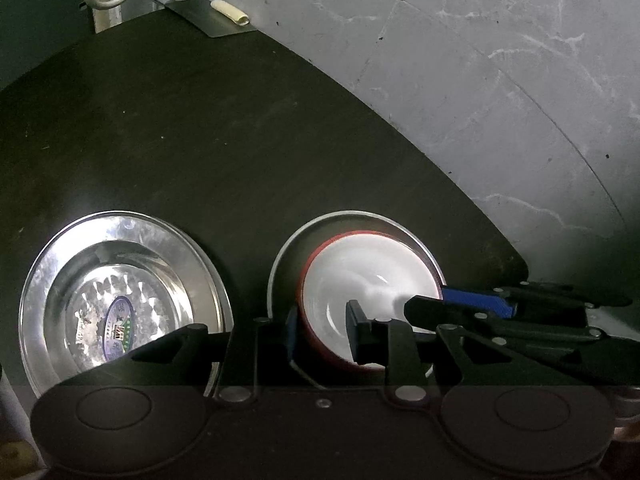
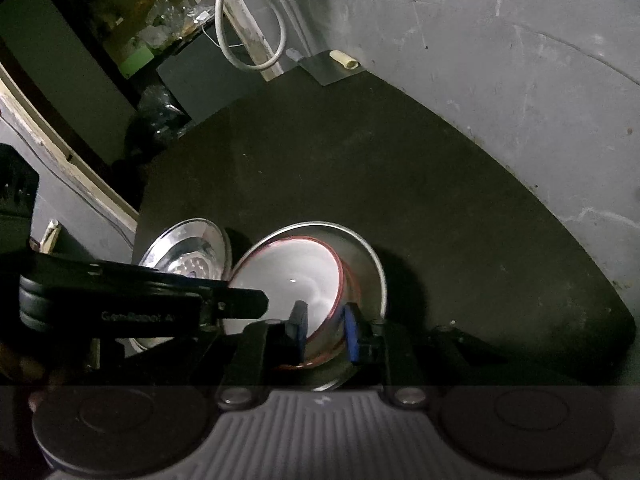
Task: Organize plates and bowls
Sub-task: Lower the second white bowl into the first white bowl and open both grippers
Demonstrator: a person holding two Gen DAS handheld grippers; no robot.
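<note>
Both grippers on the bowl (image 1: 360, 280)
Left gripper (image 1: 322, 330) and right gripper (image 2: 323, 330) each clamp its rim; bowl sits in a plate (image 1: 400, 228).

Dark table (image 1: 240, 140) w/ 2 steel plates (image 1: 128, 292) (image 1: 360, 220) side by side, metal sheet (image 1: 208, 16) at far edge.

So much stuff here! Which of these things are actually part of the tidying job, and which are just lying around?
Part of the job:
- red-rimmed white bowl, gripped on its rim by both tools: left tool, right tool
- metal plate under that bowl
- second metal plate beside it

Just lying about:
- white cable
- small cream tube on a grey sheet
- green box
</note>
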